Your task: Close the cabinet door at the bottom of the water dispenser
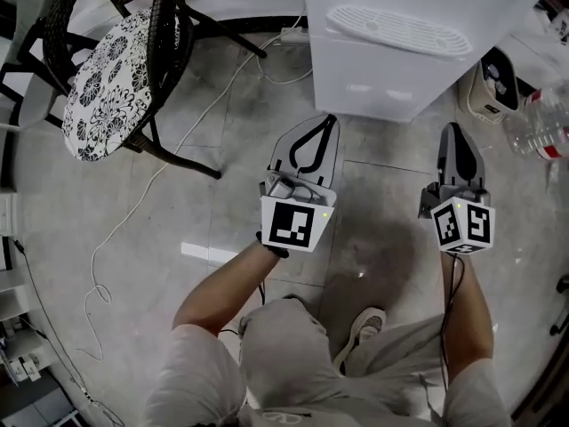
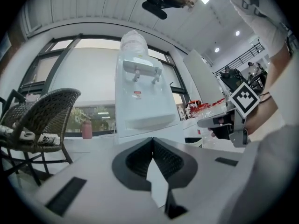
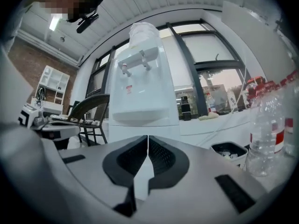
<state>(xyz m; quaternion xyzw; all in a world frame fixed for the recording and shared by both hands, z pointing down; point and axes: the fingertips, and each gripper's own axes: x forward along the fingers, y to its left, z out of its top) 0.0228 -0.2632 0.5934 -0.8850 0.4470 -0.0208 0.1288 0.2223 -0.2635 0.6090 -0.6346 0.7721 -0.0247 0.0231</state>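
Floor [image 1: 178,149]: pale tiles; everything stands on it.
Dispenser [image 1: 400,69]: white, upright, straight ahead of the person. Both gripper views show its two taps, its bottle on top and its drip tray [image 1: 398,28].
Chair [image 1: 111,87]: dark wicker with a patterned cushion, well to the left of the dispenser.
Door: belongs at the foot of the dispenser's front. From the head view that front reads as one flat face, with no leaf swung out over the floor. In both gripper views the claws hide the lower front.
Left claw [image 1: 329,121]: jaws pressed together on nothing; points at the dispenser's front, near it but apart.
Right claw [image 1: 453,132]: jaws likewise together and empty; beside the dispenser's right corner, not touching.
Bottles [image 1: 542,123]: clear plastic, just right of the dispenser.
Cable [image 1: 133,212]: thin white line trailing across the floor, left of the dispenser.
Progress: the door looks closed already, since nothing projects from the dispenser and neither claw bears on it. What may remain is only a check that the door sits flush.
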